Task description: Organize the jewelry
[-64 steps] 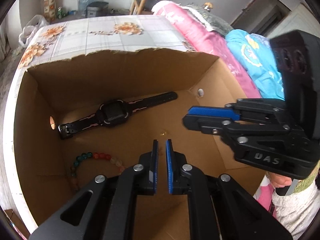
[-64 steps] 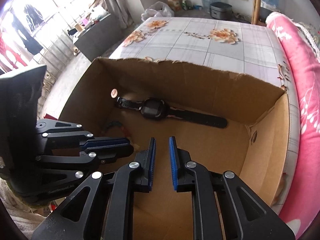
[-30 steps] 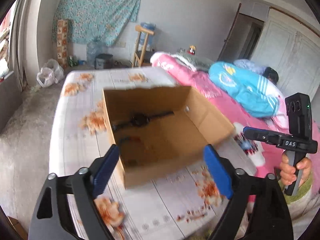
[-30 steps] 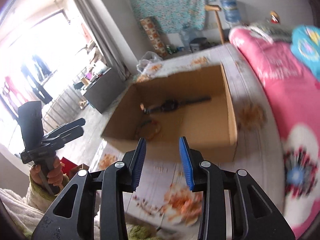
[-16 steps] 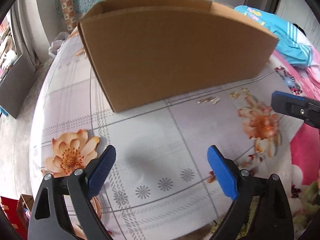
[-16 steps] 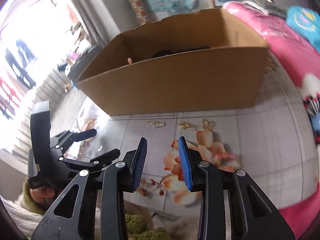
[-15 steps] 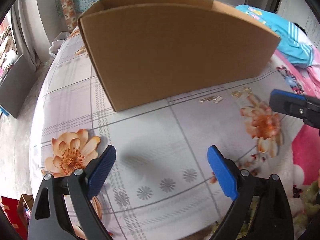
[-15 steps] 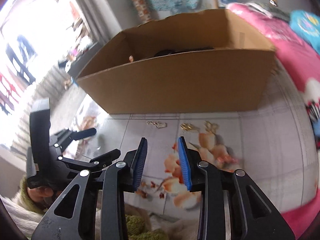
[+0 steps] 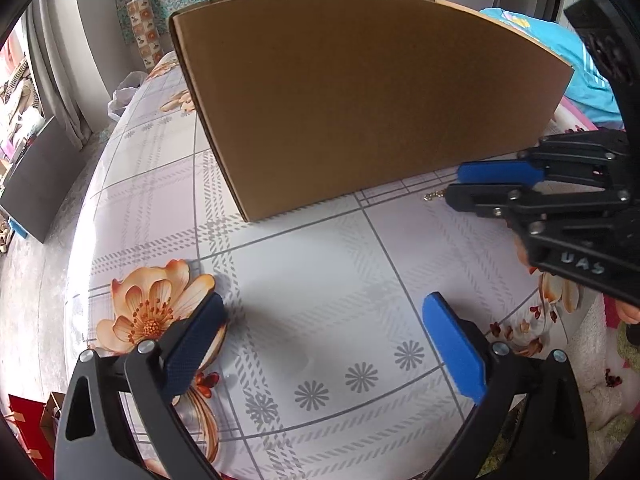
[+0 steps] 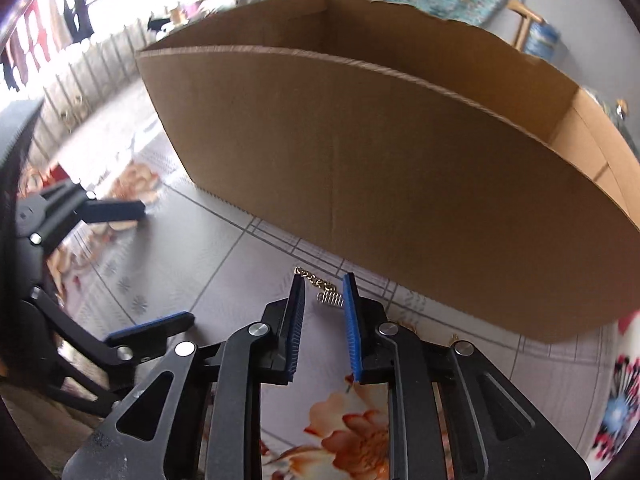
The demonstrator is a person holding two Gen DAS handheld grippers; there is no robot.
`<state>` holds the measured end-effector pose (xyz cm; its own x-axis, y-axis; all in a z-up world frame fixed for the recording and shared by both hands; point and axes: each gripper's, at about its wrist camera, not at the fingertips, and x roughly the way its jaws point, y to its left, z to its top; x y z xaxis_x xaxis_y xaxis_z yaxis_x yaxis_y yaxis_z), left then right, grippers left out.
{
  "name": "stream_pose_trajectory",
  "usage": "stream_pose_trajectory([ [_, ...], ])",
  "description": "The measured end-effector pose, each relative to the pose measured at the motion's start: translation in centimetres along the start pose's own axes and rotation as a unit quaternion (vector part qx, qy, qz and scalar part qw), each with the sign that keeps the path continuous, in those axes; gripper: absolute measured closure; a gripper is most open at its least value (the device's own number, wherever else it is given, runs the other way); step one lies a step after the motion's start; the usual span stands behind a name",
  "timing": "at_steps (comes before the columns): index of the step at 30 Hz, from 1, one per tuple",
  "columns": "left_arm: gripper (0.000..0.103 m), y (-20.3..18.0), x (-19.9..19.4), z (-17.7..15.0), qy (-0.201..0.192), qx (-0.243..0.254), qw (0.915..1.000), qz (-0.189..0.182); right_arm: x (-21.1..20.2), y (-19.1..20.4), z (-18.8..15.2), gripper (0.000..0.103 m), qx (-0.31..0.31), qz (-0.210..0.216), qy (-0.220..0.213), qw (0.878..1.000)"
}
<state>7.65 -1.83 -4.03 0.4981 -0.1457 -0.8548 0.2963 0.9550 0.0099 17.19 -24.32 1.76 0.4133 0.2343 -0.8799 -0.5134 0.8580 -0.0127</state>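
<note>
Since your right gripper [image 10: 323, 294] has just been closing with that little gold chain [image 10: 322, 287] lying between the pads but not pinched yet, watch out: it's thin and flat on the tablecloth [image 9: 320, 272], right by the cardboard box [image 10: 400, 168], so the pads could skid over it or catch one end. Your left gripper [image 9: 324, 332] is wide open, holding nothing.

Left wrist view: looking steeply down onto the floral tablecloth [image 9: 320, 280], close in, cardboard box [image 9: 360, 100] filling twelve o'clock. Right wrist view: angling down nearer the box [image 10: 380, 180], wall spanning ten to three o'clock. Sharing box front and adjoining cloth.
</note>
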Motion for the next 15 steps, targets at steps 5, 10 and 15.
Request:
stream_pose_trajectory([
  [5, 0.006, -0.5, -0.4, -0.4, -0.004, 0.001, 1.0000, 0.000, 0.6, 1.0, 0.5, 0.087, -0.032, -0.013, -0.003, 0.999],
  [10, 0.006, -0.5, -0.5, -0.5, -0.005, 0.006, 1.0000, -0.003, 0.7, 1.4, 1.1, 0.099, -0.030, 0.006, 0.004, 1.000],
  [15, 0.005, -0.8, -0.7, -0.7, -0.009, 0.013, 0.9998, -0.008, 0.5, 0.8, 1.4, 0.103, -0.013, 0.036, 0.010, 0.999],
])
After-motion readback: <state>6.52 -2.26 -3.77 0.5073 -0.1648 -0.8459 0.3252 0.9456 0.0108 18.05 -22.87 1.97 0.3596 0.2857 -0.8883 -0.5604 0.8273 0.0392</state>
